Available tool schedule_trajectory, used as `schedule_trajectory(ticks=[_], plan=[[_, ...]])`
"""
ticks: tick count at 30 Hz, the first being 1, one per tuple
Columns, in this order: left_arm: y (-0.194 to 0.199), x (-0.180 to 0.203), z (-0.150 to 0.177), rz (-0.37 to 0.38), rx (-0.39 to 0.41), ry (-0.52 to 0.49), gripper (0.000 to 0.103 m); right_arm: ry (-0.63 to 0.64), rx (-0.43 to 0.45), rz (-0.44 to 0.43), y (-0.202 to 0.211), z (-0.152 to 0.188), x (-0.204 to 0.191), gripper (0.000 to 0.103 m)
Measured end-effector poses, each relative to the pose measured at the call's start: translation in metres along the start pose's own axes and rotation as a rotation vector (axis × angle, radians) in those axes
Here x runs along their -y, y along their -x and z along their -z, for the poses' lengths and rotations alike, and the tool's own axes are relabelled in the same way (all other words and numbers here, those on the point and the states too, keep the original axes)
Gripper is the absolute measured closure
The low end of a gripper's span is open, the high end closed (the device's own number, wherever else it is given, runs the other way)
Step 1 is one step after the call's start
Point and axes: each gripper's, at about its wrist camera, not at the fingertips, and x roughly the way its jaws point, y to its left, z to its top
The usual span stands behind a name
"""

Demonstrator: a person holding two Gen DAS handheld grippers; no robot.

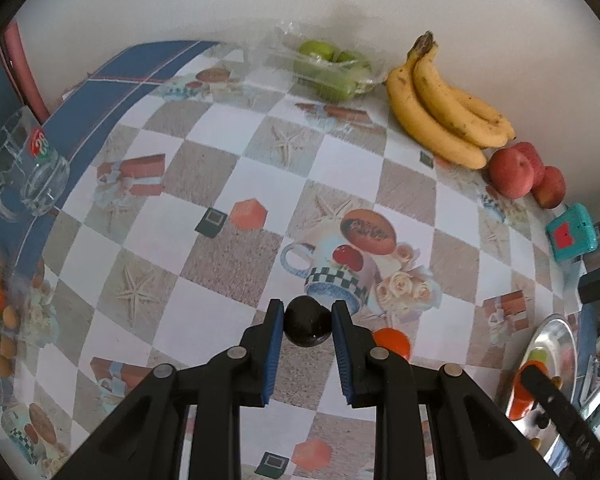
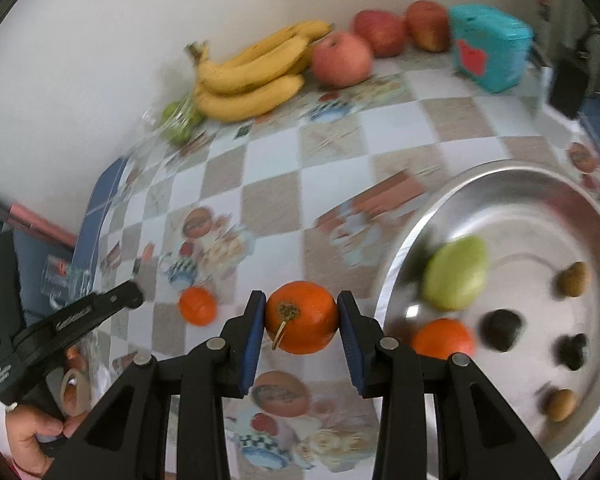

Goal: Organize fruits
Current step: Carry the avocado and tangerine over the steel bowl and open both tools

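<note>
Mid-transfer, by the look of it: both loads gripped and apparently bound for the wide round stainless-steel tray (image 2: pixel 420 216) near the right-hand edge of the table under its chequered, picture-printed oilcloth (image 1: pixel 236 152). Already in the tray: a pale green pear-like fruit (image 2: pixel 456 272), an orange (image 2: pixel 442 338), two dark fruits and two small brown ones. Clenched in the right gripper (image 2: pixel 302 318), a round orange tangerine with a dry stalk (image 2: pixel 302 316), pads pressing on both flanks, just beside the tray's near rim; probably only a short carry over the rim and a gentle release on a bare patch, away from the fruit lying there. Clenched in the left gripper (image 1: pixel 307 326), a small dark, almost black rounded fruit (image 1: pixel 307 326), pinched between the blue pads above the cloth; a longer carry across to the same tray, best timed so as not to meet the other tool over it. Left on the cloth, one more loose tangerine (image 2: pixel 198 306) between the two tools. Along the back edge by the wall, well apart: a bunch of yellow bananas (image 1: pixel 440 108), three red apples (image 1: pixel 512 174), green fruits in a clear plastic bag (image 1: pixel 332 68), a teal plastic box (image 1: pixel 572 232). At the left edge, a glass mug (image 1: pixel 24 168). Nothing directly in the path save the tray's raised rim.
</note>
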Motion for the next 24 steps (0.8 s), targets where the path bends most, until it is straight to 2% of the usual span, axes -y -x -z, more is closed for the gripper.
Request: schedule_trajectory(ticks=[4, 7, 15, 20, 24], plan=[[0.010, 0.013, 0.000, 0.020, 0.023, -0.030, 0.077, -0.084, 0.037, 0.049, 0.015, -0.008, 0.032, 0.065], [0.017, 0.029, 0.003, 0.036, 0.032, -0.066, 0.077, -0.148, 0.054, 0.118, 0.024, -0.010, 0.057, 0.065], [0.027, 0.095, 0.025, 0.102, 0.027, -0.241, 0.077, -0.309, 0.087, 0.233, 0.049, -0.007, 0.115, 0.065], [0.029, 0.144, 0.051, 0.091, 0.022, -0.397, 0.077, -0.341, 0.110, 0.275, 0.063, -0.003, 0.126, 0.065], [0.029, 0.175, 0.073, 0.145, -0.008, -0.491, 0.077, -0.339, 0.105, 0.271, 0.064, -0.001, 0.126, 0.065]])
